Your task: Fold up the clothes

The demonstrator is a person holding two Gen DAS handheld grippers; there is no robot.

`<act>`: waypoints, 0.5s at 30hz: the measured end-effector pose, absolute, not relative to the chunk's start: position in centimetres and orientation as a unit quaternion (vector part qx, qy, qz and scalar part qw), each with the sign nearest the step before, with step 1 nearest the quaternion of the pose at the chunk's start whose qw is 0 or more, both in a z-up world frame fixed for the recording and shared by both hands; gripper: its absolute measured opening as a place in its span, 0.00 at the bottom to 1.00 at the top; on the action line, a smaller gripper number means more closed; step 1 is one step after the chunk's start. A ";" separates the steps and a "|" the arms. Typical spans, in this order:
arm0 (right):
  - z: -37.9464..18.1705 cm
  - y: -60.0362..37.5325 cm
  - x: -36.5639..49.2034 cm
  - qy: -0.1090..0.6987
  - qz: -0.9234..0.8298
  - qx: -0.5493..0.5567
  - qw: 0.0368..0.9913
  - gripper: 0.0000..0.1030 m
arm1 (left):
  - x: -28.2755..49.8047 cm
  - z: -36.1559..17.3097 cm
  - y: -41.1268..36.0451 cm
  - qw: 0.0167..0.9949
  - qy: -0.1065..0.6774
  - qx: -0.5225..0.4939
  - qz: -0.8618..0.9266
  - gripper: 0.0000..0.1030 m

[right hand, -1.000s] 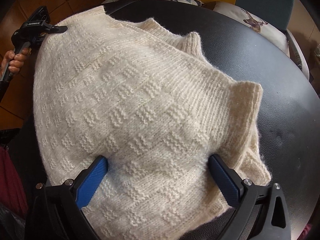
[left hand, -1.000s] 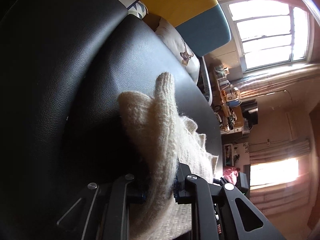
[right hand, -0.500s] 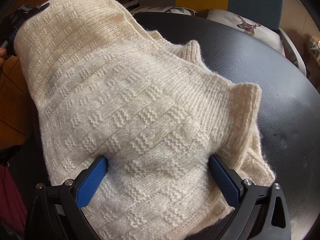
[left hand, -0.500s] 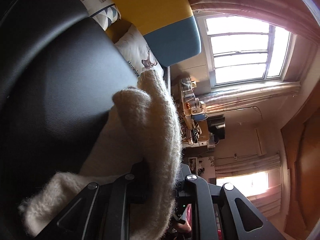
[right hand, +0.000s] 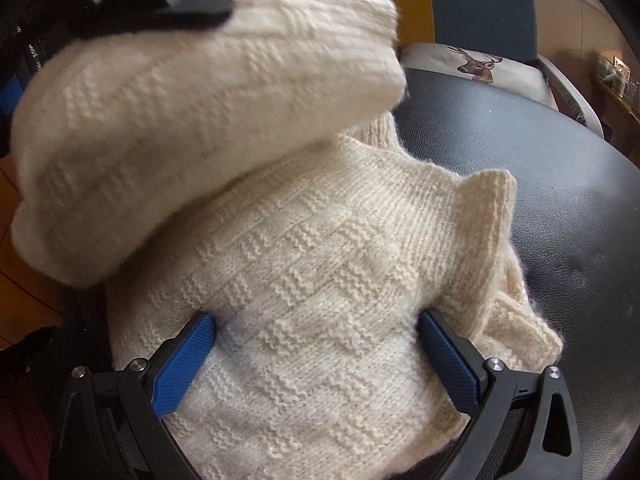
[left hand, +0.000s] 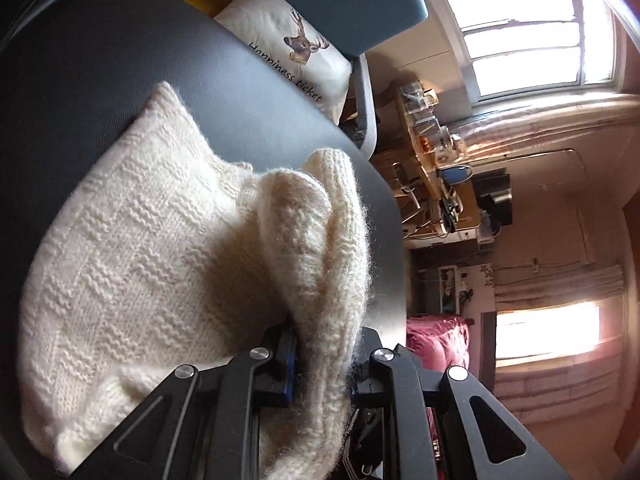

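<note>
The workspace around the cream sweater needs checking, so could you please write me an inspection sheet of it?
Surface: black leather-look top, bare beyond the knit.
Job's things: cream knit sweater, one part lifted and carried over the rest.
Clutter: nothing seen on the top.
Grippers: left gripper shut on a bunched sweater edge; right gripper open, blue pads pressing the sweater flat.
Cables: none on the top; wires on a far desk.
Surroundings: deer cushion on a teal and yellow chair, bright window, red bedding.
</note>
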State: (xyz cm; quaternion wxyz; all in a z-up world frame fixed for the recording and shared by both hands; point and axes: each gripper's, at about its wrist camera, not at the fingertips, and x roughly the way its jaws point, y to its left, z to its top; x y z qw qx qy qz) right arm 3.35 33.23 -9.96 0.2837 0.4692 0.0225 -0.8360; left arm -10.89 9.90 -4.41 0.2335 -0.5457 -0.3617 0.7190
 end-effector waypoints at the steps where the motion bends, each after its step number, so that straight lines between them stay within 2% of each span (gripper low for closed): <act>1: -10.1 33.0 3.4 0.018 -0.838 0.465 0.286 1.00 | -10.9 -4.9 10.5 0.230 -0.354 -0.551 0.720 0.17; 5: -10.6 32.3 3.7 0.009 -0.842 0.450 0.297 1.00 | -10.6 -7.0 12.3 0.222 -0.354 -0.578 0.701 0.20; 7: -10.6 32.0 4.0 0.010 -0.842 0.446 0.303 1.00 | -10.4 -7.3 12.1 0.228 -0.371 -0.585 0.684 0.26; 10: -9.5 33.2 5.6 0.017 -0.845 0.440 0.304 0.99 | -9.6 -5.5 11.1 0.261 -0.398 -0.581 0.660 0.37; 13: -8.1 35.2 7.6 0.015 -0.852 0.435 0.290 0.99 | -9.2 -2.1 9.3 0.324 -0.429 -0.548 0.641 0.43; 15: -7.5 36.4 9.1 0.005 -0.858 0.434 0.274 0.99 | -9.1 0.0 7.4 0.336 -0.416 -0.524 0.663 0.44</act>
